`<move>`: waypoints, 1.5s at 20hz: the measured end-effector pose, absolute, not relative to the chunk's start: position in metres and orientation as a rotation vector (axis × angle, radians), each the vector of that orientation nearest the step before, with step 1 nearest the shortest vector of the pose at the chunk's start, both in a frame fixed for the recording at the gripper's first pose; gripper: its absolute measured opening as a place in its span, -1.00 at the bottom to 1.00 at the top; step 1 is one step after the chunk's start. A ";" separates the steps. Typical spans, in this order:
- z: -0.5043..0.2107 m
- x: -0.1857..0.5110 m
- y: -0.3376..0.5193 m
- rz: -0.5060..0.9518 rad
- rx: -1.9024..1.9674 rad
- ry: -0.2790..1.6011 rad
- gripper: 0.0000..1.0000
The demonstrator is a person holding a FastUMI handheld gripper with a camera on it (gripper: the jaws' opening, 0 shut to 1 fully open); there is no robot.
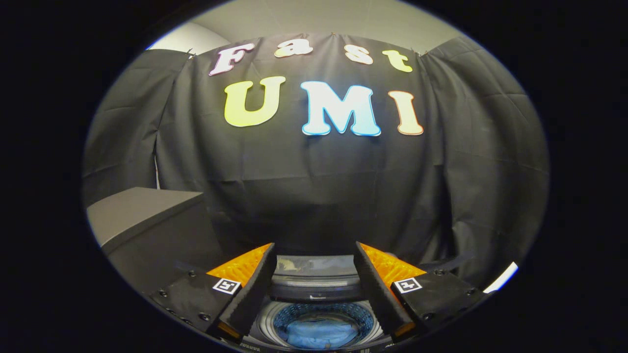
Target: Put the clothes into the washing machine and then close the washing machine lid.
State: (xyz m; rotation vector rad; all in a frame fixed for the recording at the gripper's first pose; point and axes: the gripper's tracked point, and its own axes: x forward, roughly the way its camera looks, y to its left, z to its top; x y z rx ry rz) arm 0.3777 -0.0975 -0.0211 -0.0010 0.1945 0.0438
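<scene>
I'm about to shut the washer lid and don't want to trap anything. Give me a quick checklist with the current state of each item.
1. Clothes inside the drum: ok. Blue clothes lie at the bottom of the washing machine drum, below the fingers.
2. Nothing draped over the rim: ok on the visible part; the near rim cannot be told.
3. Gripper free: ok. Its fingers stand open, holding nothing.
4. Lid still open: ok. It stands raised behind the drum, just ahead of the fingers.
5. Fingers positioned on the lid: not ok. They are apart from it.
6. Grey box beside the machine out of the way: cannot tell.
</scene>
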 end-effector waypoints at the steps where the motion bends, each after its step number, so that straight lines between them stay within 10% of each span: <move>1: -0.027 0.371 -0.095 0.050 0.000 0.199 0.96; 30: 0.065 0.205 -0.070 0.045 0.000 0.073 0.95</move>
